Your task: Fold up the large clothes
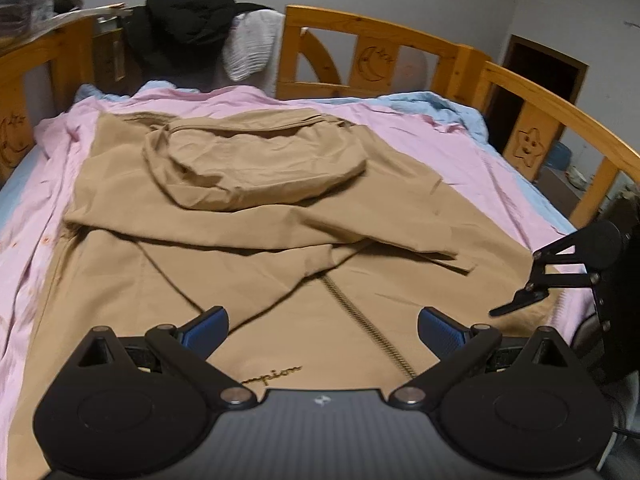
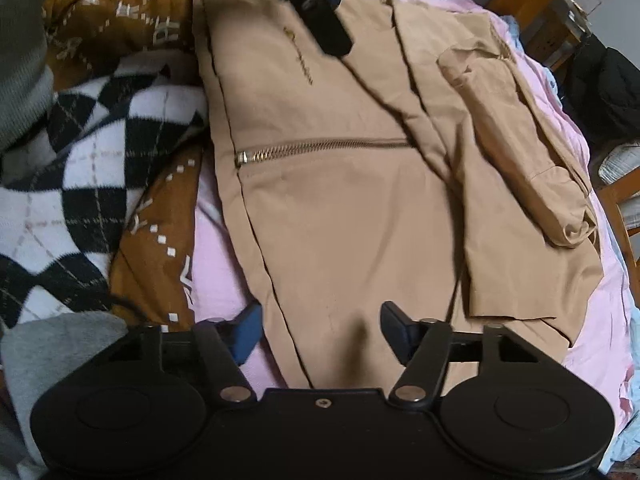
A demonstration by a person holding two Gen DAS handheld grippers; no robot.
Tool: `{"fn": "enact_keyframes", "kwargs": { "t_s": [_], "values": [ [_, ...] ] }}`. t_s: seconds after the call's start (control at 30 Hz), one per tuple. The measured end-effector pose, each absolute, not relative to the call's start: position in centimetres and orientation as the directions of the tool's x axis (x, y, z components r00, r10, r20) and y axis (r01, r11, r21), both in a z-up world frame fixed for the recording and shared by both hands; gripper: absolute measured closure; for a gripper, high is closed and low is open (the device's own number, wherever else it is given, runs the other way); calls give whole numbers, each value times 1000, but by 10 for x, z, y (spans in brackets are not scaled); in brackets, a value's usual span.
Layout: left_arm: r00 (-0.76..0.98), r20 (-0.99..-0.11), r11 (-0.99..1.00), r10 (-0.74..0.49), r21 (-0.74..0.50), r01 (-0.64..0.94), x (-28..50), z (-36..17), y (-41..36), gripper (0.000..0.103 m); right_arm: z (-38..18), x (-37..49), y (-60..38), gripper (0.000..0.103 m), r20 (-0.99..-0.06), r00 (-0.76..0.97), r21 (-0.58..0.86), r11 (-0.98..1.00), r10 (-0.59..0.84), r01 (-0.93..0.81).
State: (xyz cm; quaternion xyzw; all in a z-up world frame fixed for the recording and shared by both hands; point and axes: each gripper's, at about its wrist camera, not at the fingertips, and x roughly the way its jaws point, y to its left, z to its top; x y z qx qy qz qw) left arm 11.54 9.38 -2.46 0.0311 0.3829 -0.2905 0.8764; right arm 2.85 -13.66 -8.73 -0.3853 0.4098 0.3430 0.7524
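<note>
A tan zip-up hooded jacket lies spread on a pink sheet, its sleeves folded across the chest and its hood lying on top. My left gripper hovers open over the jacket's near edge by the zipper, with nothing between its blue pads. The right gripper stands open at the jacket side edge, one pad over the sheet and the other over the fabric. It also shows at the right of the left wrist view, as the right gripper. The left gripper reaches in at the top of the right wrist view.
Wooden bed rails with moon and star carvings enclose the bed. A black coat and a white cloth hang at the far end. A pile with a black-and-white argyle knit and a brown patterned garment lies beside the jacket.
</note>
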Motion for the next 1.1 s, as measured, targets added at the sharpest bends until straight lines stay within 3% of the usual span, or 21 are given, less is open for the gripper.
{"fn": "enact_keyframes", "kwargs": {
  "t_s": [0.13, 0.23, 0.53, 0.77, 1.1],
  "values": [
    [514, -673, 795, -532, -187, 577, 111, -19, 90, 0, -70, 35, -144, 84, -879, 402, -230, 511, 257, -829],
    [496, -661, 767, -564, -195, 612, 105, -14, 86, 0, -59, 42, -148, 94, -864, 414, -204, 555, 285, -806],
    [442, -698, 719, -563, -151, 678, 92, -21, 70, 0, -24, 77, -162, 98, -783, 522, -191, 667, 339, -720],
    [497, -756, 790, -427, -44, 612, 100, -21, 86, 11, -9, 107, -168, 98, -726, 604, -224, 717, 329, -660],
    [561, -785, 886, -263, 34, 463, 102, -8, 155, 21, -16, 126, -169, 98, -715, 621, -224, 736, 322, -639]
  ]
}}
